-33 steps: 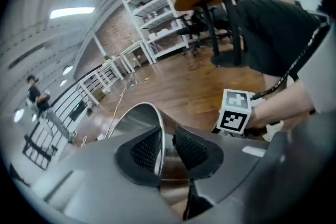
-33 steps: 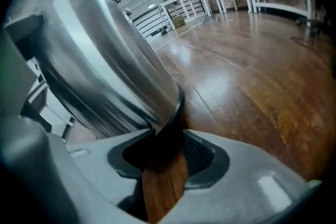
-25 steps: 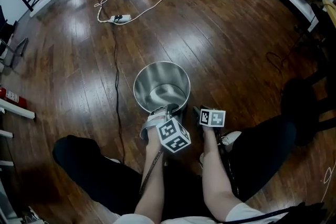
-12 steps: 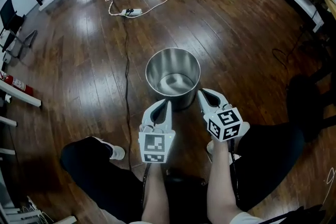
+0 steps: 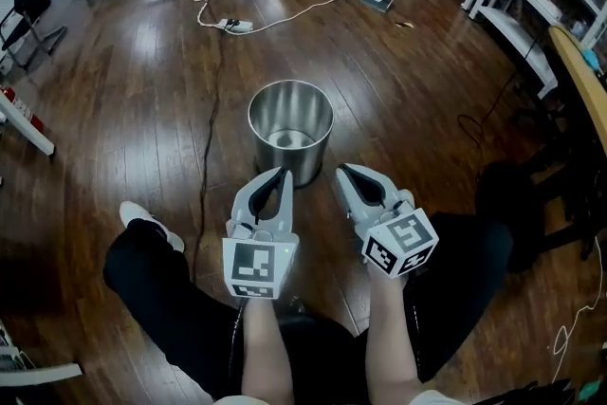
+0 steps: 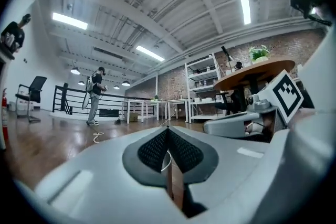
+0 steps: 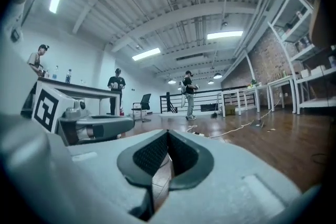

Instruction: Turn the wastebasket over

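The steel wastebasket (image 5: 290,126) stands upright on the wooden floor, its open mouth facing up, straight ahead of me in the head view. My left gripper (image 5: 281,174) and right gripper (image 5: 342,171) are held side by side just short of its near side, above the floor and touching nothing. The left gripper (image 6: 168,132) is shut, pads together, with nothing between them. The right gripper (image 7: 167,136) has its jaws closing the last bit onto each other, also empty. Both gripper views look level across the room, and the basket is not in them.
A power strip (image 5: 234,26) and white cable (image 5: 313,3) lie on the floor beyond the basket. A black cable (image 5: 210,119) runs along its left. My legs and a white shoe (image 5: 150,225) are below. White shelves (image 5: 517,28) and a table edge (image 5: 580,76) stand at the right.
Both grippers have lifted from low beside the basket's near rim and levelled out, their jaws closing on nothing. The basket stays upright on the floor.
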`<state>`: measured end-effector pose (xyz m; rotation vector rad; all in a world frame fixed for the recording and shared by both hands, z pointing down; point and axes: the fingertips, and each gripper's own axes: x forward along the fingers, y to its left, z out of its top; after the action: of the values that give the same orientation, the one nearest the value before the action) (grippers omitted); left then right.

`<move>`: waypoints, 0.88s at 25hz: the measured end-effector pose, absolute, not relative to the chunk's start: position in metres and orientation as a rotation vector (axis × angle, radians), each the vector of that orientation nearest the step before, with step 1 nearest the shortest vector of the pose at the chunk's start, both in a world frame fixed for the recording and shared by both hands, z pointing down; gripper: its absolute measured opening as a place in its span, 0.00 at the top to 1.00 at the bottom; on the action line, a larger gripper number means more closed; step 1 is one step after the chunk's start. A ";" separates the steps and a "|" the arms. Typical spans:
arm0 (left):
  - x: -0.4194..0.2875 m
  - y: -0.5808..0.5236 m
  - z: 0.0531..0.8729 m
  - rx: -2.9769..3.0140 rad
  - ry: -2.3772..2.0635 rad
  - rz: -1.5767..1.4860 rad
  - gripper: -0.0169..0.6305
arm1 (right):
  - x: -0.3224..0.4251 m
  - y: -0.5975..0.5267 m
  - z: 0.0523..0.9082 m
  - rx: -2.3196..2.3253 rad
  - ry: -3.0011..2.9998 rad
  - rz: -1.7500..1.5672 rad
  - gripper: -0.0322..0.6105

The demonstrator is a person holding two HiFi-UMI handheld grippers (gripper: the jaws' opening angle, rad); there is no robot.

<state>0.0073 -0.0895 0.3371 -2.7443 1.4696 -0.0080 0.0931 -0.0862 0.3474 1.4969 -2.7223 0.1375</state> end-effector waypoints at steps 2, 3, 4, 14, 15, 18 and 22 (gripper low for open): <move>0.016 -0.071 0.329 -2.718 1.450 -0.029 0.95 | 0.095 -0.067 0.335 1.498 -2.760 0.122 0.96; 0.015 -0.061 0.325 -2.708 1.462 -0.021 0.95 | 0.094 -0.056 0.331 1.490 -2.769 0.111 0.96; 0.011 -0.051 0.322 -2.701 1.488 -0.001 0.95 | 0.091 -0.044 0.329 1.480 -2.774 0.098 0.96; -0.001 0.069 0.332 -2.665 1.620 0.065 0.95 | 0.079 0.083 0.341 1.384 -2.769 0.026 0.96; 0.001 0.084 0.336 -2.677 1.624 0.057 0.95 | 0.082 0.096 0.346 1.386 -2.761 0.054 0.96; 0.002 0.126 0.351 -2.698 1.655 0.035 0.95 | 0.092 0.135 0.362 1.383 -2.741 0.110 0.96; -0.004 0.175 0.350 -2.673 1.721 0.029 0.95 | 0.100 0.180 0.364 1.328 -2.743 0.107 0.96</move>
<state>-0.0040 0.1751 0.3504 -2.6725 1.7206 0.0293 0.1005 0.1797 0.3642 1.3276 -2.7431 0.1071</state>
